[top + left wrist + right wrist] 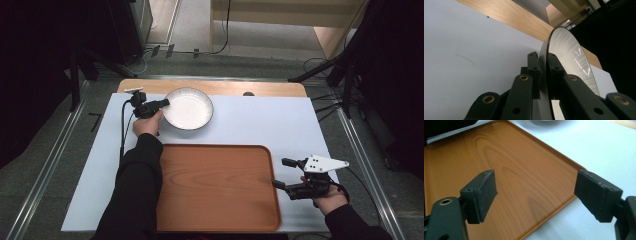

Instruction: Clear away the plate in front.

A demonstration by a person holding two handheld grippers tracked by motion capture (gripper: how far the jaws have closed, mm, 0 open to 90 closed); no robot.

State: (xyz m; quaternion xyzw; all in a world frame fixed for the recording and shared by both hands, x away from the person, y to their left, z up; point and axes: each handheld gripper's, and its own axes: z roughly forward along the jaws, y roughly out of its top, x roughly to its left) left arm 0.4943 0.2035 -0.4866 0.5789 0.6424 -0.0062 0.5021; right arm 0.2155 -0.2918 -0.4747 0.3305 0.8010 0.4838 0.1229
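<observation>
The left tool (162, 103) pinches the rim of the white bowl (190, 107) at the tabletop's (260, 125) far side; the right tool (280, 172) hangs spread at the tray's (215, 185) right edge.

Plate (188, 108): glazed ceramic by the look, white, glossy, sharp light streaks seen on the inner face in the left gripper view; fine radial lines at the rim. Tray (215, 187): wood-grain finish, orange-brown, smooth, slight sheen. Table sheet (260, 125): pale, matt, paper-like or plastic, one faint scuff noted. Table edge (280, 89) beyond: light wood. Right gripper (535, 195) pads: black, rubbery, matt, worn edges. Brass-coloured pivot bushings seen in black plastic links.
</observation>
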